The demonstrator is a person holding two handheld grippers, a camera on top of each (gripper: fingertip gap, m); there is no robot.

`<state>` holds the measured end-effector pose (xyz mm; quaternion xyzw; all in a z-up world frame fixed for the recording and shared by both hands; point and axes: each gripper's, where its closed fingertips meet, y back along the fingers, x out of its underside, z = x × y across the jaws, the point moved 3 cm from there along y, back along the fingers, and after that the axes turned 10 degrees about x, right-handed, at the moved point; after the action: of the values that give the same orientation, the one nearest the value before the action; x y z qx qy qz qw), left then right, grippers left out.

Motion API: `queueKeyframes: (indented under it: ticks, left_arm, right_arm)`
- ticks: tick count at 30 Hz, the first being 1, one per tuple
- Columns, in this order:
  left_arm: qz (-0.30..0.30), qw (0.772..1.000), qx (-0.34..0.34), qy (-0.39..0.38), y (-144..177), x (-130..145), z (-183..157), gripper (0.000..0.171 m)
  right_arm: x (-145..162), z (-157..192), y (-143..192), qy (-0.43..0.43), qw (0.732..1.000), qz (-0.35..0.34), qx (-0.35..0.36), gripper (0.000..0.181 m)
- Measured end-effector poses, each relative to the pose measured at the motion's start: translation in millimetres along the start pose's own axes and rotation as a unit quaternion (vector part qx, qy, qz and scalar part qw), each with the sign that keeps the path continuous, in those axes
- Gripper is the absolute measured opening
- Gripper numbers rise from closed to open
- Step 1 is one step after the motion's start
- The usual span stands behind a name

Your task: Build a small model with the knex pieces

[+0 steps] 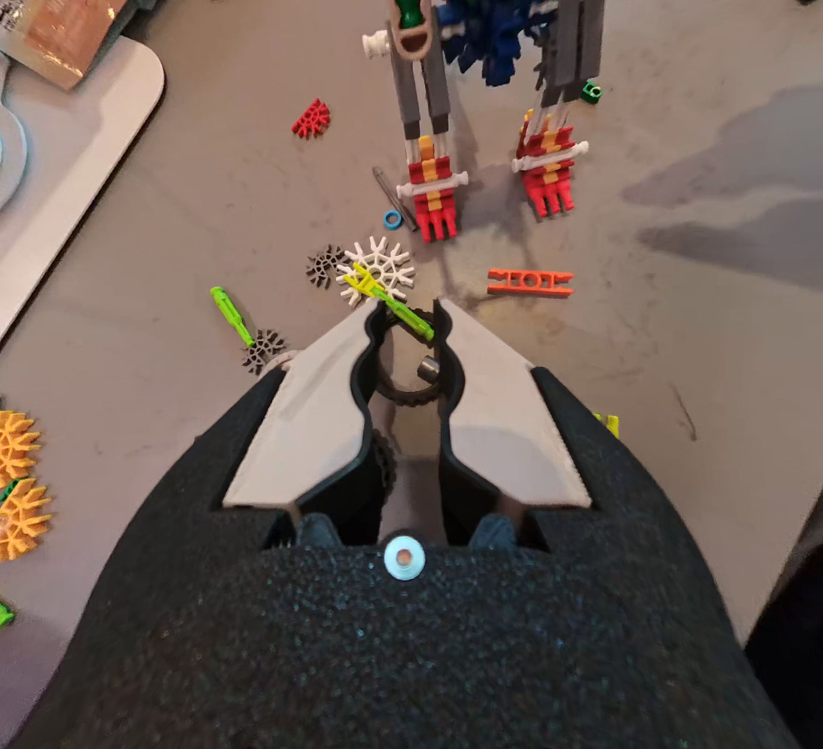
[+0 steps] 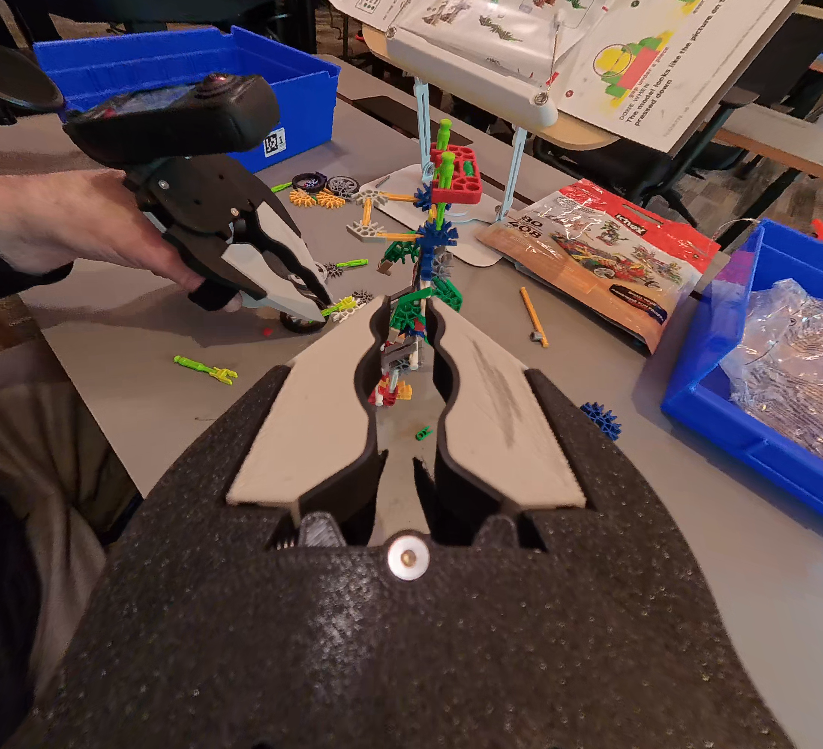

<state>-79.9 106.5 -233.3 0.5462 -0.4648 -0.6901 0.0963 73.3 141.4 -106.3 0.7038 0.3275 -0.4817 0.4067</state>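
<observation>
Two blue bins (image 2: 187, 73) (image 2: 735, 376) sit on the table. Two black tyres (image 2: 307, 183) (image 2: 343, 186) lie together. One bag (image 2: 601, 255) and one upright model (image 2: 427, 247).

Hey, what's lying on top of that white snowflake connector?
A lime green rod with a yellow clip crosses the white snowflake connector; its near end sits between the left gripper jaws. Whatever is under the connector is covered.

Left tool (image 1: 407, 309) astride green rod (image 1: 407, 316).

Table top (image 1: 668, 371): matt grey, scuffed. Construction pieces, e.g. orange connector (image 1: 530, 283): smooth plastic. Bag (image 2: 596, 255): glossy crinkled film. Gripper housing (image 1: 401, 661): rough black (grainy, sparkling).
</observation>
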Motion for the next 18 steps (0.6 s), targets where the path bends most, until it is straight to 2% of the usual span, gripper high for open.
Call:
queueKeyframes:
  ticks: [3, 7, 18]
  left_arm:
    - [0.003, 1.000, -0.017, -0.008, -5, 2, 3, 0.007]
    - [-0.003, 0.999, -0.023, -0.025, -6, 2, 5, 0.003]
    - [-0.046, 0.998, -0.013, -0.044, 7, 1, 13, 0.002]
  right_arm:
    - [0, 2, -1, -0.002, 1.000, -0.004, -0.005, 0.014]
    - [-1, 2, -2, -0.002, 1.000, -0.006, -0.006, 0.014]
    - [6, -7, -17, -0.004, 1.000, -0.006, 0.007, 0.015]
